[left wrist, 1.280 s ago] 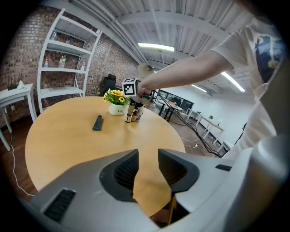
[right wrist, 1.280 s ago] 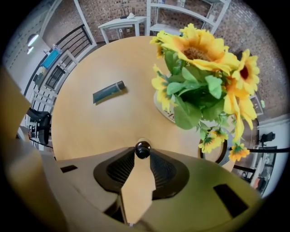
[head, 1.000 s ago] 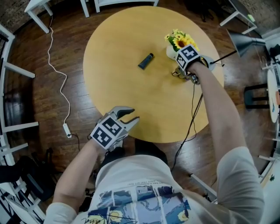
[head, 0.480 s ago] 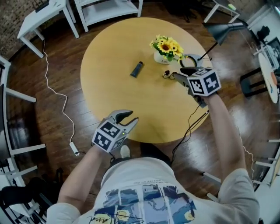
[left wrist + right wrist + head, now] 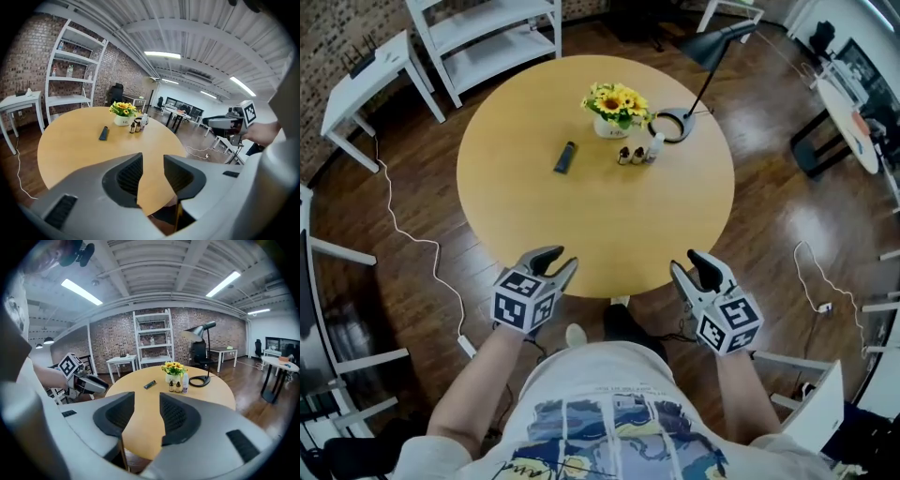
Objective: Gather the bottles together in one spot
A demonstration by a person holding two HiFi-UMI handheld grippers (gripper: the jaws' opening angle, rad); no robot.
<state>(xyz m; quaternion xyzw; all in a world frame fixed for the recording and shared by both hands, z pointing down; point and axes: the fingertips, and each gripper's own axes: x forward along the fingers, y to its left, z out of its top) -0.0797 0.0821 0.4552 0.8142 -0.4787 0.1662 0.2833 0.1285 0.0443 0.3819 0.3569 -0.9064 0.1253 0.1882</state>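
Round wooden table (image 5: 534, 234), 2 small brown bottles (image 5: 624, 156), dark cylindrical tube (image 5: 565, 157)

Table (image 5: 581, 234): round, light wood.
Flowers (image 5: 614, 99): yellow, in a white pot, on the far part of the table.
Lamp (image 5: 707, 44): black, its ring base on the table, near the pot.
Shelf (image 5: 487, 37): white, behind the table.
Floor (image 5: 769, 216): dark wood.

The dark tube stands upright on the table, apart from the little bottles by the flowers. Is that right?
Not quite: the dark tube lies flat on the table, as the head view shows. It is apart from the little bottles by the flowers.
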